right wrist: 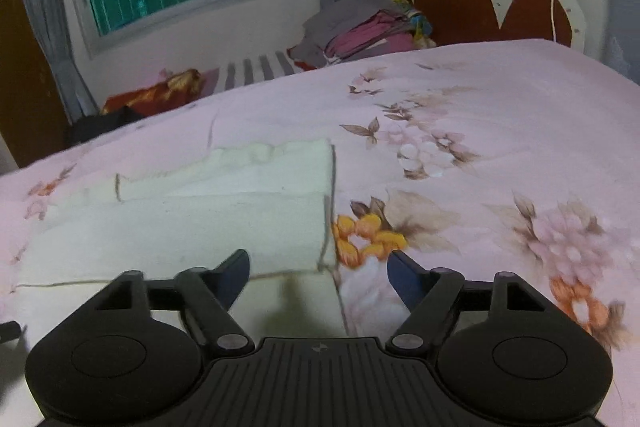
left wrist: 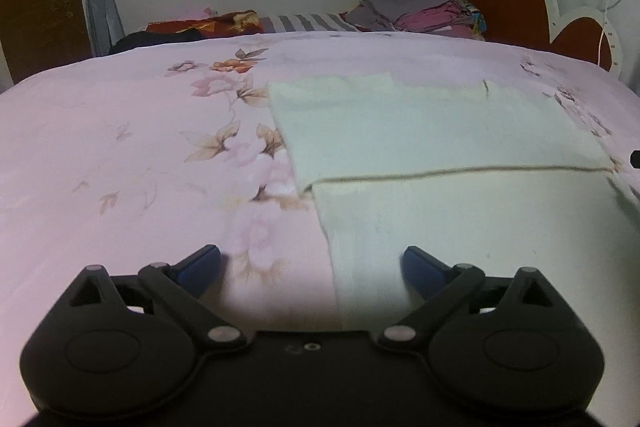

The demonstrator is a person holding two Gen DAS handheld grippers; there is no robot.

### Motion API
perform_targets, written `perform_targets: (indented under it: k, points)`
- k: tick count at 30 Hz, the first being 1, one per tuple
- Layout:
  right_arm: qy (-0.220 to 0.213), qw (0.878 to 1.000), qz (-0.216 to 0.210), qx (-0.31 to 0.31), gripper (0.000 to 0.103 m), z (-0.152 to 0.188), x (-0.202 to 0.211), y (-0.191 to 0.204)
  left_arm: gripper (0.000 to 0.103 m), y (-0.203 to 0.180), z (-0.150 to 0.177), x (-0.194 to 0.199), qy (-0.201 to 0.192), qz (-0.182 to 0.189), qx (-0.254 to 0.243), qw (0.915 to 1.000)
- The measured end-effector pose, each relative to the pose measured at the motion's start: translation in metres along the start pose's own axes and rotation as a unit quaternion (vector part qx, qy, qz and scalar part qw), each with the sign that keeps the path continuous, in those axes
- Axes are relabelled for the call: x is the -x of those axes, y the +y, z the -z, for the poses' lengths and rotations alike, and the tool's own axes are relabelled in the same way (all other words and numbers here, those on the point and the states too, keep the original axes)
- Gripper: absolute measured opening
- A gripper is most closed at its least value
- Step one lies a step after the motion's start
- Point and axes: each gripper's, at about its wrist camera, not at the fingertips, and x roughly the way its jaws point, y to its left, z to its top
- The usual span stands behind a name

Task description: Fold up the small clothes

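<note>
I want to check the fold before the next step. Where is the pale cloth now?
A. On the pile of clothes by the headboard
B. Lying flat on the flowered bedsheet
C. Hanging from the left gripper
B: the pale cloth lies folded on the flowered bedsheet, and neither gripper grips it.

Dim indoor light, soft blur (fisheye-bent edges, dark corners).

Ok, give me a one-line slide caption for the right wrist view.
Open right tongs hover over the corner of a folded cream cloth on a floral bedspread.
</note>
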Motion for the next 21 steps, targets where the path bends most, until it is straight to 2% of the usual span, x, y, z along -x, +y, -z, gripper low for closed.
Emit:
perform_targets:
  k: [4,6,15,21]
  points:
    - [0.007,1.0,-0.021,-0.015,0.071,0.013,0.019,-0.007,0.092,0.002,0.011,0.019,-0.002,-0.009,0.009,0.9999]
    - [0.015,0.999,-0.031,-0.023,0.056,0.019,0.026,-0.009,0.089,0.0,0.018,0.03,-0.005,-0.014,0.012,0.9998]
    - [0.021,0.996,-0.081,-0.026,0.055,0.054,0.083,-0.022,0.082,-0.026,0.057,0.087,-0.008,-0.033,0.004,0.9994]
    - [0.026,0.995,-0.098,-0.025,0.055,0.09,0.135,-0.051,0.079,-0.034,0.096,0.132,-0.006,-0.035,0.029,0.9989]
